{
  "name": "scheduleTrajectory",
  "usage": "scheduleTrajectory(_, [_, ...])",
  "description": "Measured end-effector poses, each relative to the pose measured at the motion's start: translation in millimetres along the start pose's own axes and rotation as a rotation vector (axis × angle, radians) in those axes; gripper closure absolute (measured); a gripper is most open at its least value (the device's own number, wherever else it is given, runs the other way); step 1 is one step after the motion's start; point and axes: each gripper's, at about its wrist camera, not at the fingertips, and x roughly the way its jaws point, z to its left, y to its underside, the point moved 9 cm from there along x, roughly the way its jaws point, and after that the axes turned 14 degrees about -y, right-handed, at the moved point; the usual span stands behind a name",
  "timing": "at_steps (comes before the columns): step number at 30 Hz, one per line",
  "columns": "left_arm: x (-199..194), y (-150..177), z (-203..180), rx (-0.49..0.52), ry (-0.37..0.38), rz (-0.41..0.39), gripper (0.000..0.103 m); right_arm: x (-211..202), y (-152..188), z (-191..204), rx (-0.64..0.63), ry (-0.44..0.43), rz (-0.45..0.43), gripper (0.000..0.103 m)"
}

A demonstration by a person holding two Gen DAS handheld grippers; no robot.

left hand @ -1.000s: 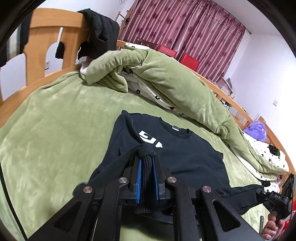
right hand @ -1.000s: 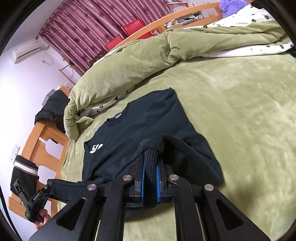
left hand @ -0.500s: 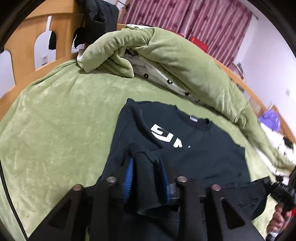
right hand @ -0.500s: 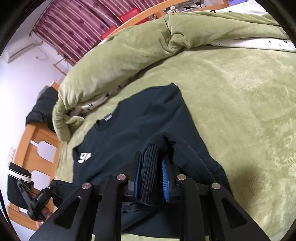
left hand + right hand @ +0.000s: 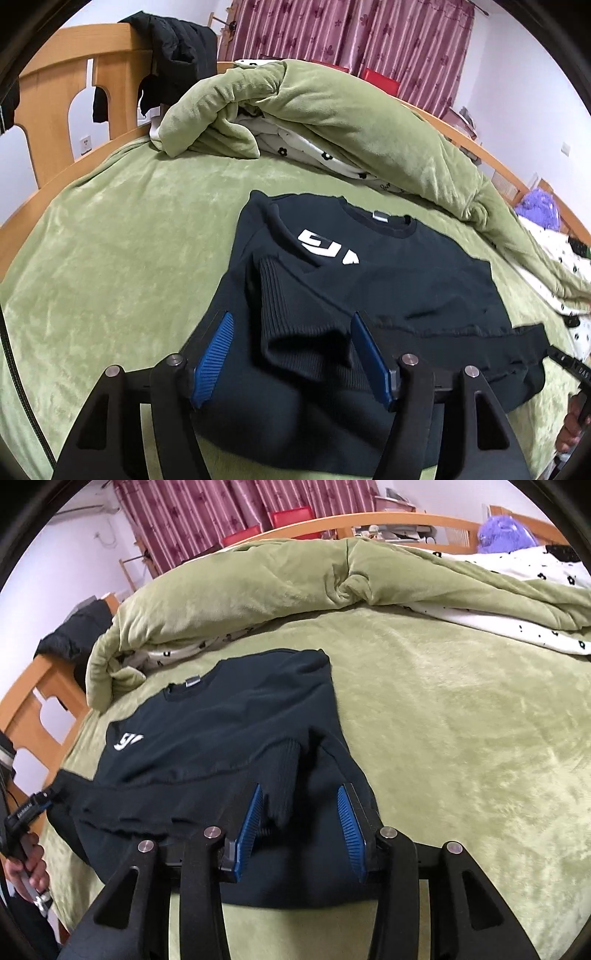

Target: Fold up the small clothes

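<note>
Green-covered bed (image 5: 122,236), black sweatshirt (image 5: 388,273) flat, rumpled duvet (image 5: 351,122) behind

The white printed lettering (image 5: 327,248) on the chest of the black long-sleeved sweatshirt (image 5: 406,280) is partly covered by a folded-over sleeve, so it cannot be read; in the right wrist view only a fragment (image 5: 125,741) shows. The sweatshirt's near hem disappears behind the black gripper frames in both views. The small grey neck label (image 5: 380,216) is too small to read. The person's hand (image 5: 570,424) is cut off by the left wrist view's right edge. The purple fluffy object (image 5: 504,535) by the wooden bed rail (image 5: 406,518) is too small and distant to identify.
</note>
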Motion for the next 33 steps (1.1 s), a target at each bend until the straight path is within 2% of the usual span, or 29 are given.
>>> scheduleTrajectory(8, [-16.9, 32.7, 10.4, 0.02, -0.026, 0.005, 0.039, -14.0, 22.1, 11.3, -0.064, 0.018, 0.009, 0.061])
scheduleTrajectory(13, [-26.4, 52.1, 9.1, 0.097, -0.06, -0.023, 0.039, -16.3, 42.6, 27.7, -0.072, 0.001, 0.033, 0.061])
scheduleTrajectory(17, [-32.4, 63.2, 10.2, 0.115, -0.057, -0.024, 0.039, -22.5, 59.8, 42.1, -0.094, -0.005, 0.031, 0.061])
scheduleTrajectory(22, [-36.6, 79.8, 16.3, 0.082, -0.038, -0.006, 0.039, -19.4, 83.4, 48.1, -0.078, -0.012, 0.055, 0.061])
scheduleTrajectory(26, [-22.6, 102.7, 26.6, -0.005, 0.005, 0.088, 0.039, -8.9, 99.2, 47.9, -0.087, 0.0, 0.09, 0.061])
scheduleTrajectory(29, [-15.0, 112.9, 31.9, -0.041, 0.022, 0.12, 0.039, -0.8, 107.0, 45.7, -0.072, -0.007, 0.109, 0.059])
scheduleTrajectory(33, [-8.7, 121.5, 34.0, -0.077, 0.042, 0.133, 0.037, 8.6, 113.3, 41.6, -0.034, -0.035, 0.129, 0.044])
